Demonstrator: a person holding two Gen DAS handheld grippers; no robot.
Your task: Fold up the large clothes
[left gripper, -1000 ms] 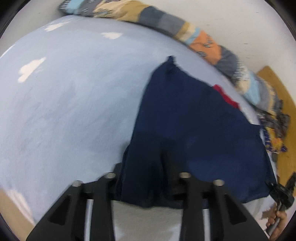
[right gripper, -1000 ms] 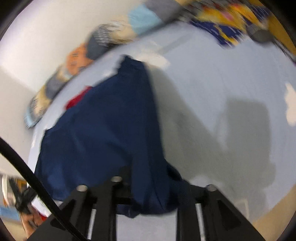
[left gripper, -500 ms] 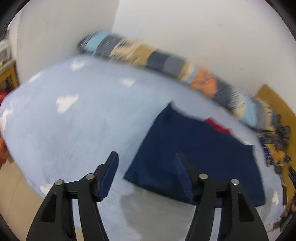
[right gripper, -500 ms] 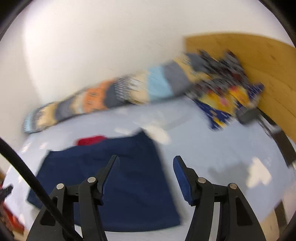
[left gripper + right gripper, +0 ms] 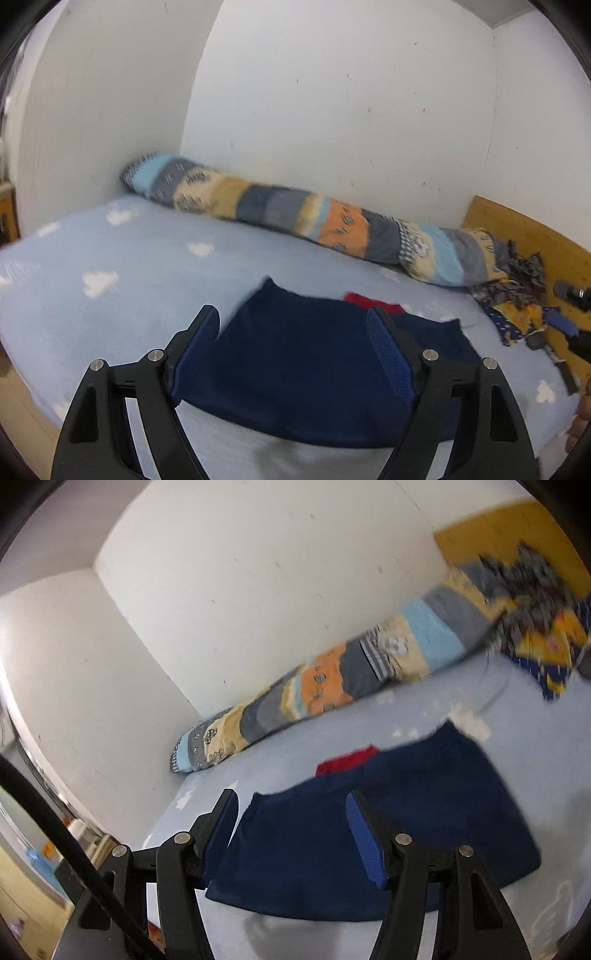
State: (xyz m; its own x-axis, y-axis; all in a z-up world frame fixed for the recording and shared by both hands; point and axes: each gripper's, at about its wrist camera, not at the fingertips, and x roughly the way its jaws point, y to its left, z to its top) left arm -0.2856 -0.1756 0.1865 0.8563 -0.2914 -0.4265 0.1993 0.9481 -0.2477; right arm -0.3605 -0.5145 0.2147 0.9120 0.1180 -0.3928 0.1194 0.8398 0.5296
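Dark navy folded garment (image 5: 306, 365) lies flat by the near edge of the cloud-print light-blue bed (image 5: 122, 280), released; left gripper (image 5: 293, 332) and right gripper (image 5: 291, 812) hover above, jaws opening, nothing between them.

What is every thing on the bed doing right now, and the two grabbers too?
Navy garment: folded, lying flat on the bed.
Red cloth: peeking out behind the navy garment.
Long pillow: lying along the wall.
Left gripper: jaws opening, holding nothing.
Right gripper: jaws opening, holding nothing.
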